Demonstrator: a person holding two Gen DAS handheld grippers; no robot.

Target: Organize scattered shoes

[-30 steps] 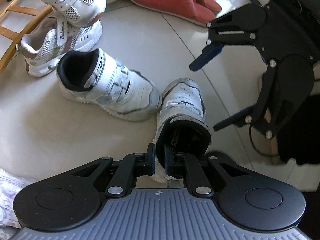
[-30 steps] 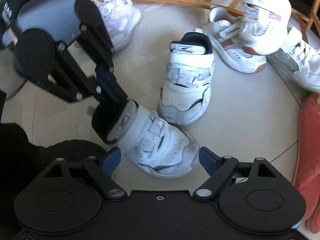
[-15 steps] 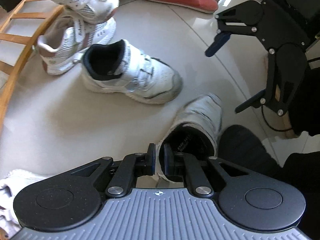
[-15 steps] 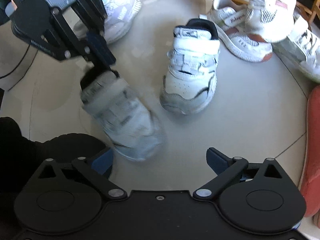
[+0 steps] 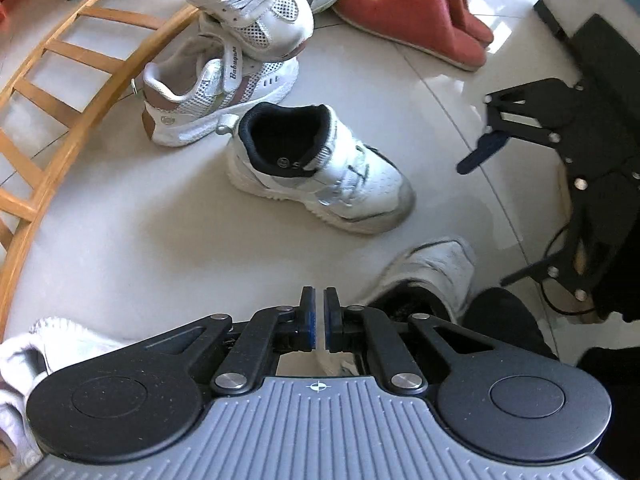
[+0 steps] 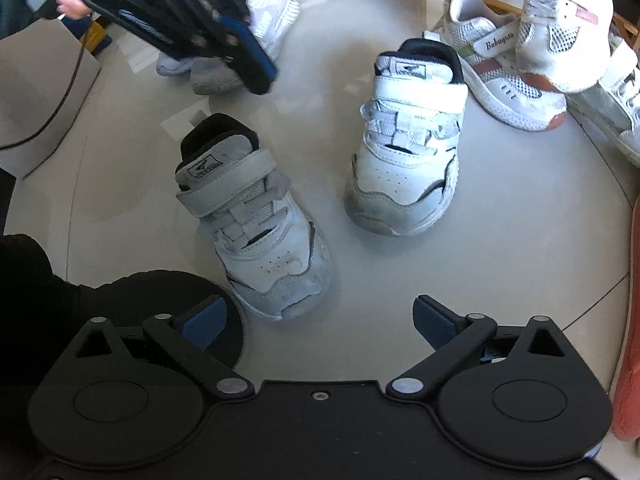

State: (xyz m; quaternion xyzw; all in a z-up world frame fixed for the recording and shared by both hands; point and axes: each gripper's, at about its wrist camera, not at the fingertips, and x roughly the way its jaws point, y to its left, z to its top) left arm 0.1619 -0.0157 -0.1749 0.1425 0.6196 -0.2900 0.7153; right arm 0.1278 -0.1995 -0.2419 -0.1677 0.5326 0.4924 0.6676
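The left gripper [image 5: 319,307] is clenched on nothing beside the grey-toed white strap sneaker [image 6: 256,224], partly hidden behind its linkage, while the right gripper [image 6: 320,318] is held spread, empty, the sneaker's mate [image 6: 408,148] standing apart.

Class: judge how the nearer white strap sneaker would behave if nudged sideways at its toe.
The nearer sneaker likely slides or pivots rather than tips: its broad sole sits flat on smooth floor tile. Its small, padded build suggests it is light, with a soft collar.
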